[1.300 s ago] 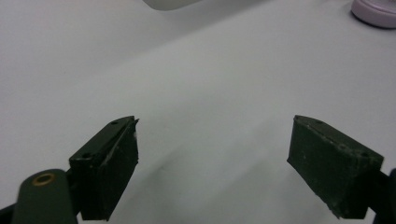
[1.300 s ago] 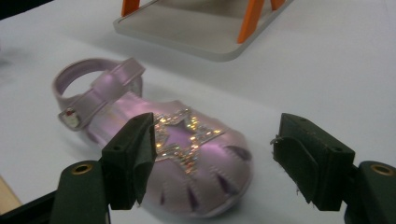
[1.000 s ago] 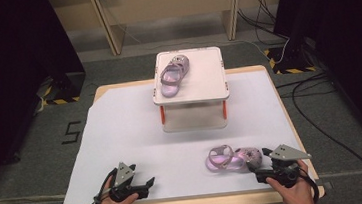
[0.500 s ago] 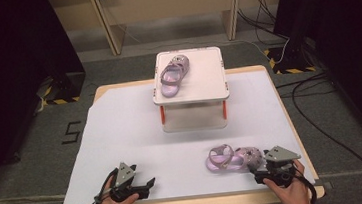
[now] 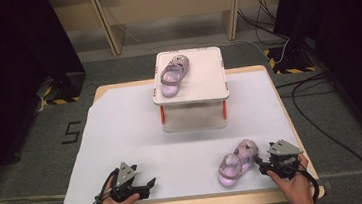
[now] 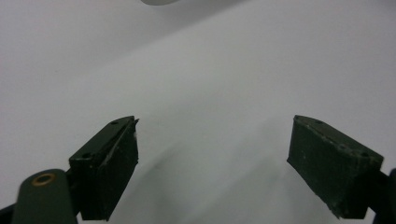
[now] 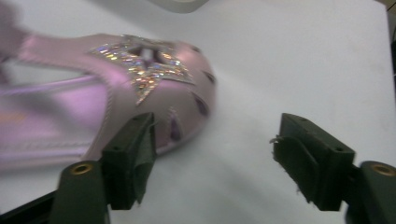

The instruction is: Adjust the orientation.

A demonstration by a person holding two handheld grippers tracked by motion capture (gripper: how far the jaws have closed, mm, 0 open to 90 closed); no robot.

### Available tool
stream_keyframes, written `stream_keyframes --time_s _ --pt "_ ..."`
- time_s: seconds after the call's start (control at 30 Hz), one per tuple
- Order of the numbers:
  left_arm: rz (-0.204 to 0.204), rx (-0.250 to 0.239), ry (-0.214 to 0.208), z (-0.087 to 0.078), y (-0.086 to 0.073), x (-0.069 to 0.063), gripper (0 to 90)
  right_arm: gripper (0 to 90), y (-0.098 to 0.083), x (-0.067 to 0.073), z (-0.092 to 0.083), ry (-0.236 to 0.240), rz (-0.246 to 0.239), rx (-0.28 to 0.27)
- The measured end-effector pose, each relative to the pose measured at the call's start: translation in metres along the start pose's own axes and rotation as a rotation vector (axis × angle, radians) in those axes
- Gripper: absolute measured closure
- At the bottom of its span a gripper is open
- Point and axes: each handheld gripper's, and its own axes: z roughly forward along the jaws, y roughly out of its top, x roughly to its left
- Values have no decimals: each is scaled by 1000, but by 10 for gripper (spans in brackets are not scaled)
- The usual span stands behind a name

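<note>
At the near edge of a table covered in white sheeting, a person's right gripper sits beside the toe of a pink child's sandal lying in front of, and to the right of, a white raised stand. In the right gripper view, the sandal, its upper set with a glittering star, lies on the sheeting with its toe just reaching into the gap between the jaws; one jaw stands in front of the toe's side, the other well clear of the shoe. The jaws have just been closing, yet they are still spread and press on nothing. A second, matching sandal rests on top of the stand, toward its left side. In front of the stand and to its left, the left gripper lies low on the sheeting in the person's hand; the left gripper view shows the left gripper with its jaws wide apart over bare white surface.
</note>
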Motion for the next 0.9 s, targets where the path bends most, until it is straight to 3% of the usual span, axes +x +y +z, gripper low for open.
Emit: stream_keyframes --time_s 0.17,0.37,0.67,0.9 --pt "0 0 -1 0 0 0 155 304 0 -14 10 32 54 -15" --pt "1 1 1 -1 0 0 155 301 1 -15 2 58 109 -56" --pt "-3 0 6 -1 -1 1 155 276 5 2 -26 97 144 -147" --pt "-2 2 6 -1 -1 1 154 254 15 23 -30 148 121 -176"
